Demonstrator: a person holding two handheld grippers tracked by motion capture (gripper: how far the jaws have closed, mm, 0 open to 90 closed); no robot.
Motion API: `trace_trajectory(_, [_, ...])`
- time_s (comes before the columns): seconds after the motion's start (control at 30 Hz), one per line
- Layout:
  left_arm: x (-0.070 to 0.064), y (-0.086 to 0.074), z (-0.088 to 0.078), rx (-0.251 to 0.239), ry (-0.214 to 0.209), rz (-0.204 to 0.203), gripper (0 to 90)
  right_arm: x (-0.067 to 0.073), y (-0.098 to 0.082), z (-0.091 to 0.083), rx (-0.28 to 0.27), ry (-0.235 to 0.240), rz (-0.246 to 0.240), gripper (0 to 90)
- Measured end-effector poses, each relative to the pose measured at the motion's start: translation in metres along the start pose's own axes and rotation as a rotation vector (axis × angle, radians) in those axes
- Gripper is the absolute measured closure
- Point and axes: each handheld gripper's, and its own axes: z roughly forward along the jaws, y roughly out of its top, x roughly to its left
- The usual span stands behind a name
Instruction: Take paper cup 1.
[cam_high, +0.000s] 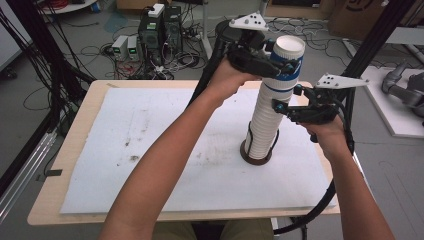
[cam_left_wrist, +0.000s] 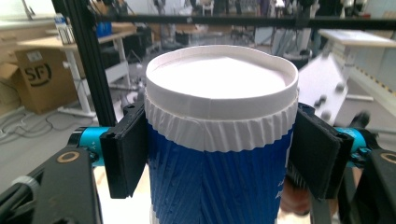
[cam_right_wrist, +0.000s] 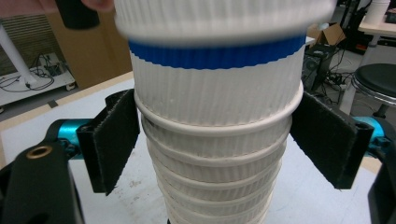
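A tall stack of white ribbed paper cups (cam_high: 264, 125) stands upright on a dark round base (cam_high: 257, 159) on the white mat (cam_high: 150, 150). The top cup (cam_high: 289, 50) has a blue sleeve and stands partly out of the stack. My left gripper (cam_high: 285, 64) reaches it from the left, and its pads press both sides of the blue sleeve (cam_left_wrist: 219, 186) just under the rim. My right gripper (cam_high: 286, 98) comes from the right at mid-height. Both its pads (cam_right_wrist: 114, 140) touch the rims of the white cups (cam_right_wrist: 215, 154) below the blue band.
The mat lies on a light wooden table (cam_high: 75, 150). Computers and cables (cam_high: 155, 35) sit on the floor beyond the far edge. Black frame posts (cam_high: 372, 45) rise at the right. A white bench (cam_high: 395, 105) stands to the right of the table.
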Motion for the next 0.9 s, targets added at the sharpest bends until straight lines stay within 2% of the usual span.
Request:
trace_trajectory(0.23, [-0.002,0.015,-0.013,-0.040,0.022,-0.018,26.7,0.000,-0.002,0.001,-0.011,0.001,-0.012,16.8])
trace_trajectory(0.33, [-0.004,0.022,-0.021,-0.073,0.029,-0.011,26.7,0.000,-0.004,0.000,-0.016,0.004,-0.013,16.5])
trace_trajectory(0.47, [-0.007,0.030,-0.028,-0.094,0.037,0.003,26.7,-0.001,-0.008,-0.001,-0.003,-0.002,-0.016,17.4])
trace_trajectory(0.53, [-0.007,0.037,-0.038,-0.125,0.048,0.001,26.7,-0.001,-0.011,-0.002,-0.005,-0.002,-0.008,17.5])
trace_trajectory(0.57, [-0.007,0.037,-0.038,-0.125,0.048,0.001,26.7,-0.001,-0.011,-0.002,-0.005,-0.002,-0.008,17.5])
trace_trajectory(0.63, [-0.006,0.041,-0.052,-0.138,0.062,0.004,26.7,-0.002,-0.015,-0.005,0.002,0.004,0.000,17.5])
trace_trajectory(0.77, [-0.006,0.037,-0.074,-0.127,0.083,0.013,26.7,0.001,-0.021,-0.008,0.006,0.003,-0.007,17.6])
trace_trajectory(0.9, [-0.001,0.018,-0.098,-0.120,0.112,-0.002,26.7,0.004,-0.030,-0.013,0.016,-0.003,-0.004,17.5])
